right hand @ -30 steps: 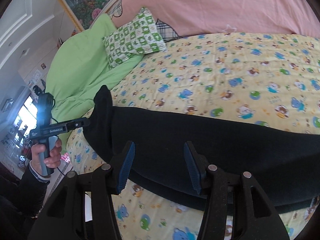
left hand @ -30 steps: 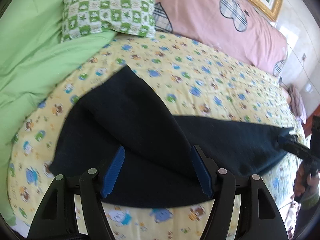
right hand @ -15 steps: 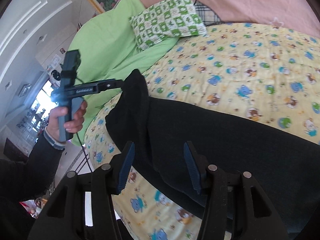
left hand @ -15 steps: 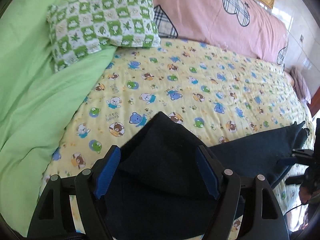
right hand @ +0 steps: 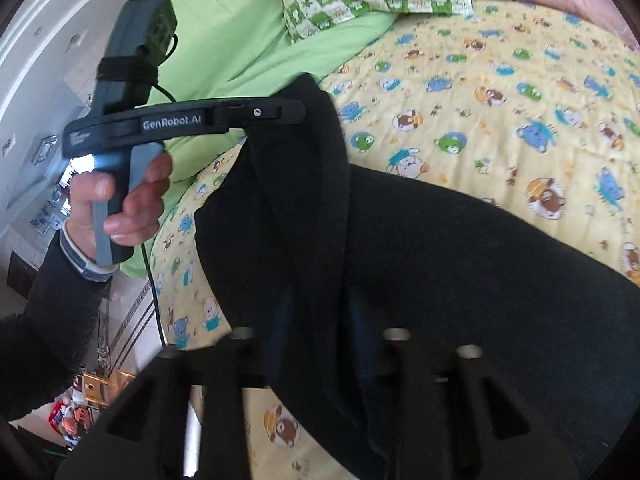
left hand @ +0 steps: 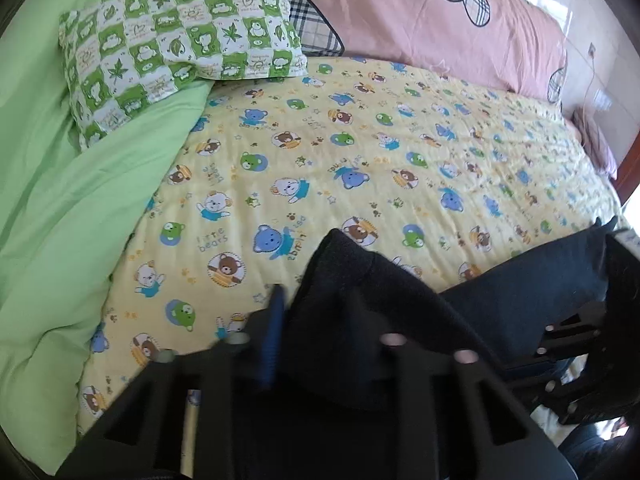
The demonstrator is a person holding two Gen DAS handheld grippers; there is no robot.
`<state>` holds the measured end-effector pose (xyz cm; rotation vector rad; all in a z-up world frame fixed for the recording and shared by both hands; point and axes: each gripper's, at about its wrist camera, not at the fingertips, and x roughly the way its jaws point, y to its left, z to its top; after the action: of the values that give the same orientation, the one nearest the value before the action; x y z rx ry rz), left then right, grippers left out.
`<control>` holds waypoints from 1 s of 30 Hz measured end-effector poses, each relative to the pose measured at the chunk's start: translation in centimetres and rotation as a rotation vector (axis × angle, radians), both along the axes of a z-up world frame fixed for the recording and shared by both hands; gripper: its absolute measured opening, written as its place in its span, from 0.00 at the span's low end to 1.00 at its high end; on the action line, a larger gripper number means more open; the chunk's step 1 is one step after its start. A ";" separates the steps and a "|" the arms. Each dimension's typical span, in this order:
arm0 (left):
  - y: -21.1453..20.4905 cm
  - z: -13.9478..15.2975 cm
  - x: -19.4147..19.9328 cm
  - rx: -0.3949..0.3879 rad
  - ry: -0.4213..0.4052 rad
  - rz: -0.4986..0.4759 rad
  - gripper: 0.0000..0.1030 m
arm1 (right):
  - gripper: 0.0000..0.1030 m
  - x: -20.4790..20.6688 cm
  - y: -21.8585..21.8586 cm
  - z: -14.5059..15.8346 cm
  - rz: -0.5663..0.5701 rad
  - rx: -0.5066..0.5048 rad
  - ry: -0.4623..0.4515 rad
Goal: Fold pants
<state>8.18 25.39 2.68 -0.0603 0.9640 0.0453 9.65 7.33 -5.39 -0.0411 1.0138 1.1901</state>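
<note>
The pants (left hand: 360, 320) lie along the near edge of the bed (left hand: 360, 140), dark cloth on the yellow bear-print sheet (right hand: 500, 60), with one end lifted off it. In the left wrist view the left gripper (left hand: 336, 320) has that raised end between its jaws — a blue pad (left hand: 274, 336) shows on one side, and cloth covers the other finger. The right wrist view shows this gripper from the side, its tip closed on the fold at the pants' top edge, the person's hand (right hand: 120, 200) on the grip.

The right gripper (right hand: 316, 320) has cloth draped between and over its fingers; whether its jaws pinch it I cannot tell — the pads are hidden. A green blanket (left hand: 60, 200) covers the bed's left side, and a checked pillow (left hand: 180, 40) sits near the pink headboard (left hand: 420, 20).
</note>
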 end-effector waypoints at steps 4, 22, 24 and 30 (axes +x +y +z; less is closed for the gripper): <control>0.7 0.8 -2.1 -0.035 -0.049 0.012 0.06 | 0.06 -0.7 0.2 1.1 0.000 0.031 -0.043; 4.5 -3.0 -14.2 -0.311 -0.182 0.301 0.05 | 0.06 -8.0 2.9 0.9 0.142 -0.080 -0.307; 4.6 -3.5 -14.6 -0.327 -0.180 0.324 0.06 | 0.06 -8.4 3.1 0.3 0.144 -0.100 -0.315; 5.1 -4.0 -16.6 -0.400 -0.184 0.405 0.07 | 0.10 -8.4 3.4 -0.3 0.139 -0.094 -0.286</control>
<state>-8.45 30.50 -1.28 -0.6191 0.7533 0.2160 1.26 10.72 -5.73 -0.3515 0.8231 1.2211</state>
